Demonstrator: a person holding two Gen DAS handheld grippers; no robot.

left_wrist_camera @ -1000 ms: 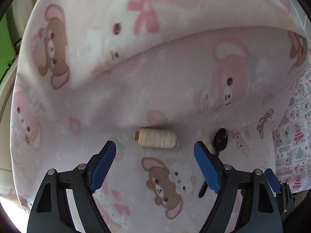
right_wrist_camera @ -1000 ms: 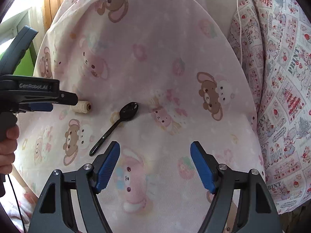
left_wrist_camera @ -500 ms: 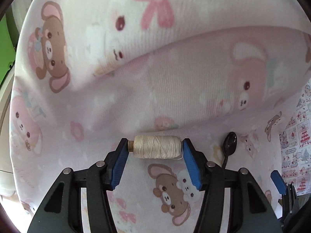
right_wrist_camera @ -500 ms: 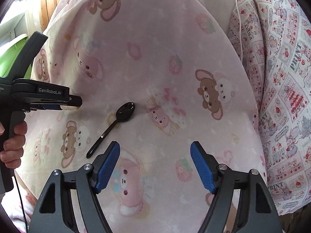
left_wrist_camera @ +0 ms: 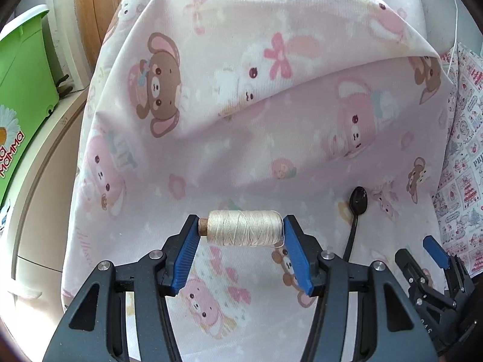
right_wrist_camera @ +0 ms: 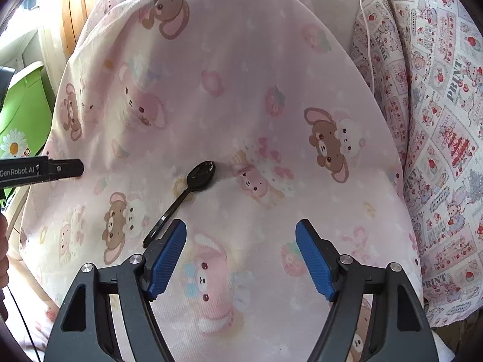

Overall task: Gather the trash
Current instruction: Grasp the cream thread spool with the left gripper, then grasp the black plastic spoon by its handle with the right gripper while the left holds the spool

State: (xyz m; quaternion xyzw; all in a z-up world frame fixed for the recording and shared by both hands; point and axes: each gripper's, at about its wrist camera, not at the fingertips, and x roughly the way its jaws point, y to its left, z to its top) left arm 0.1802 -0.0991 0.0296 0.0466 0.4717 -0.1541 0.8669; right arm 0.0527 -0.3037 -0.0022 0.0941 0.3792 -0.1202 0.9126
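Your left gripper has a spool of cream thread clamped end to end between its blue pads, lifted clear of the pink cartoon-print sheet that covers the bed. The jaws closed onto it within the last second and now press on both ends. Just to the right of the spool, a black plastic spoon lies flat on the sheet, bowl pointing away from you. Your right gripper hangs wide and empty above the sheet, the spoon's handle tip just beside its left pad.

Keep the squeeze even as you carry the spool: it is held only by its two flat ends, so a tilt or a slackened grip could let it roll out. A loose strand curls at its right end (watch that it does not snag on the pad or trail). To the left of the spool, past the edge of the bed, stands a green bin, which looks the likely place for it. Travel level, and release only once the spool is over the opening.
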